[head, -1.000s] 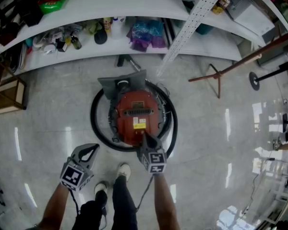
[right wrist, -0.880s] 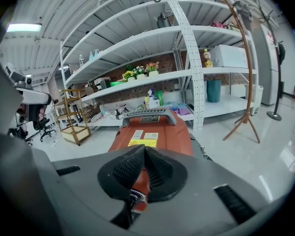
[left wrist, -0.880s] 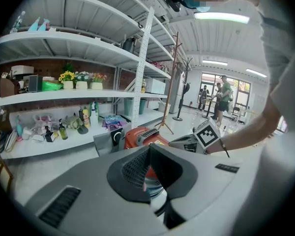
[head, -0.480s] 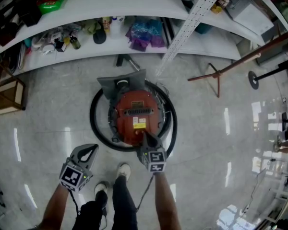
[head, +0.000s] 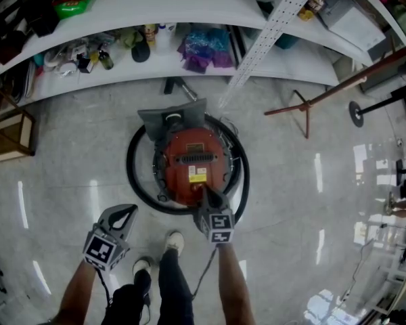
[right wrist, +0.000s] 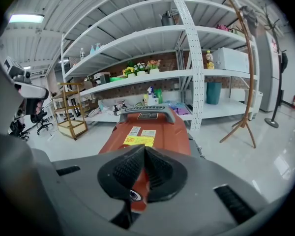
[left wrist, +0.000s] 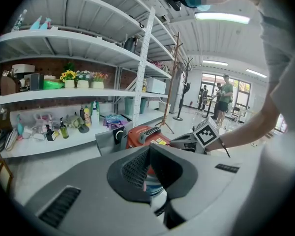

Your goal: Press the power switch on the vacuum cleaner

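A red vacuum cleaner (head: 191, 162) stands on the floor in the middle of the head view, with its black hose (head: 137, 181) coiled round it. My right gripper (head: 208, 196) is shut, and its tips rest on the rear top of the red body (right wrist: 152, 134), behind the grey carry handle (right wrist: 145, 111). A round black-and-white button (right wrist: 132, 194) shows just under the jaws, partly hidden by them. My left gripper (head: 126, 215) is shut and empty. It hangs over bare floor to the left of the vacuum cleaner (left wrist: 143, 133), pointing toward it.
White shelves (head: 189, 63) behind the vacuum hold bottles and a purple bag (head: 204, 49). A wooden coat stand (head: 304, 110) leans at the right, and a wooden crate (head: 10, 137) sits at the left. The person's shoes (head: 172, 242) are just behind the vacuum. People stand far off (left wrist: 225, 95).
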Action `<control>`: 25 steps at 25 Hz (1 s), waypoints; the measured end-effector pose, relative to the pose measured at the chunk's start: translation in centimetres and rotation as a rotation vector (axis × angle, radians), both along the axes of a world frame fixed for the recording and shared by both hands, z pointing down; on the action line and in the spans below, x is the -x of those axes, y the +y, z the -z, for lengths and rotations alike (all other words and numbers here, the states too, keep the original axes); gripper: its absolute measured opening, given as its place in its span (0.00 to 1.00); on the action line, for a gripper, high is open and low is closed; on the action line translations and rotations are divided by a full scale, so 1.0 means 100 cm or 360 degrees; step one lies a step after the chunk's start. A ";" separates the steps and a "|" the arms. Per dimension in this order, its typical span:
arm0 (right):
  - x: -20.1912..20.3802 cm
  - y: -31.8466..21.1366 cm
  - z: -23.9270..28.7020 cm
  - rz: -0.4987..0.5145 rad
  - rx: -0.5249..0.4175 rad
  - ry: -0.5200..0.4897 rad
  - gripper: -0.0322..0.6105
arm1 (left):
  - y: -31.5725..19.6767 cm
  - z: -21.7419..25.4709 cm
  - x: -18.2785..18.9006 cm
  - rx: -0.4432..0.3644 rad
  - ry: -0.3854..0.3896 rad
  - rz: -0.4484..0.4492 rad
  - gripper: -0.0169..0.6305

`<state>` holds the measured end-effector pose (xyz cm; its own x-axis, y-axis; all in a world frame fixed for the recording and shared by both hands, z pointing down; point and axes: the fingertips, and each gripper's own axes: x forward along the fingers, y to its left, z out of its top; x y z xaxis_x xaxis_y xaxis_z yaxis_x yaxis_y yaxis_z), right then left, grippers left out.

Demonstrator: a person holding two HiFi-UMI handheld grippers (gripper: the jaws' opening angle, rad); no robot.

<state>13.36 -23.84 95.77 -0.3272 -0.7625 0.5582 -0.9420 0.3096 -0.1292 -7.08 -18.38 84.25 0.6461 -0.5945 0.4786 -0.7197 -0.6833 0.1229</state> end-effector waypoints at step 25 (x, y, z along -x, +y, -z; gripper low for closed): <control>-0.006 0.008 0.012 -0.0010 0.0009 0.0003 0.06 | 0.002 0.017 -0.011 -0.0030 0.0003 -0.0014 0.04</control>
<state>14.01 -23.07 94.57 -0.3212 -0.7614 0.5632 -0.9443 0.3027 -0.1292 -5.96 -18.18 82.58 0.6521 -0.5979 0.4662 -0.7137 -0.6916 0.1114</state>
